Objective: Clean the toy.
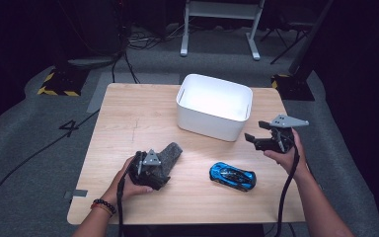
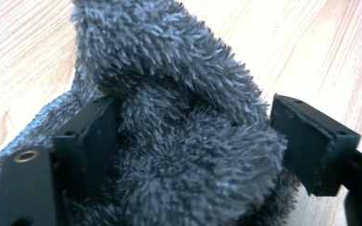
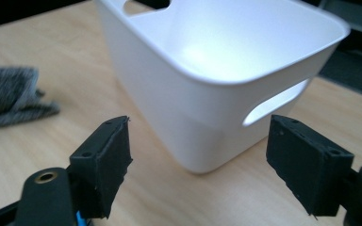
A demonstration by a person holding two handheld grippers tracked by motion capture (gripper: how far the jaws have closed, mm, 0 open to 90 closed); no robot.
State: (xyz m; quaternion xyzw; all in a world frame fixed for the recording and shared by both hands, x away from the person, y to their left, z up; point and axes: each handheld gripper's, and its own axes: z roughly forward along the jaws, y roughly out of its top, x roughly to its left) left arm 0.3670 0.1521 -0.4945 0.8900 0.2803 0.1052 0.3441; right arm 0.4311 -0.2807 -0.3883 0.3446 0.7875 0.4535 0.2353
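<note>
- A number 4 (image 1: 70,128) is marked on the grey floor left of the table (image 1: 128,113).
- The fuzzy grey sock (image 2: 184,127) is soft and hairy. It lies on the near left part of the wooden table.
- The left gripper (image 2: 193,141) has its jaws around the sock, one on each side, touching the fluff.
- The right gripper (image 3: 198,160) is spread wide with nothing in it, near the smooth white plastic bin (image 3: 217,61).
- A shiny blue toy car (image 1: 232,176) sits between both hands.

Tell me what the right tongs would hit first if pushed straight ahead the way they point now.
Most likely the white bin: the open right tongs point at its near corner, with bare table between. The depth is hard to judge.
</note>
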